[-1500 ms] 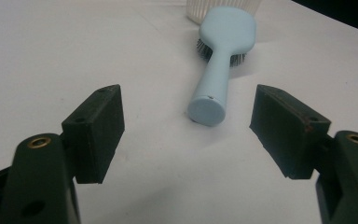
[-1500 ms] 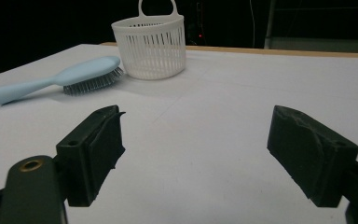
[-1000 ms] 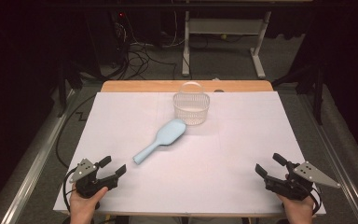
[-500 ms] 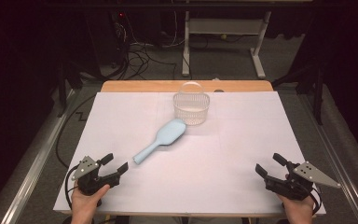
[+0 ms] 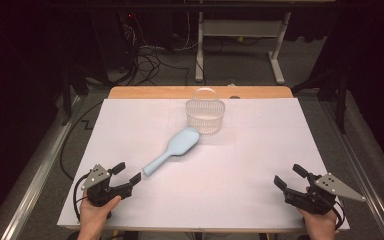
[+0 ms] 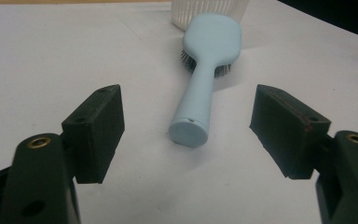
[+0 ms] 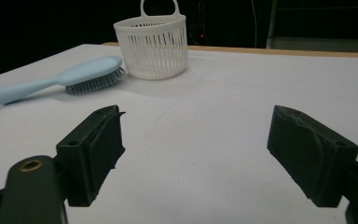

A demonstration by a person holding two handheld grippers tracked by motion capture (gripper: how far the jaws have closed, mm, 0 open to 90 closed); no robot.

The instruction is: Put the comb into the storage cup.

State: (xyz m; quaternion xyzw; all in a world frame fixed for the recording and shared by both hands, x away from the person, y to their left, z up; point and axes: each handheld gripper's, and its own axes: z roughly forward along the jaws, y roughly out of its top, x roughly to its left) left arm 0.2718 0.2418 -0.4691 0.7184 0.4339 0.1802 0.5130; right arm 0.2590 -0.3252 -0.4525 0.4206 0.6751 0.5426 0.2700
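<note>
At the near left of the table (image 5: 260, 150), the left gripper (image 5: 128, 172) stands with jaws wide, aimed at the brush (image 5: 172, 150) handle's end, just beyond the tips and untouched. The brush lies bristles down, head beside the basket (image 5: 205, 115). At near right, the right gripper (image 5: 290, 176) is wide too, holding nothing.
</note>
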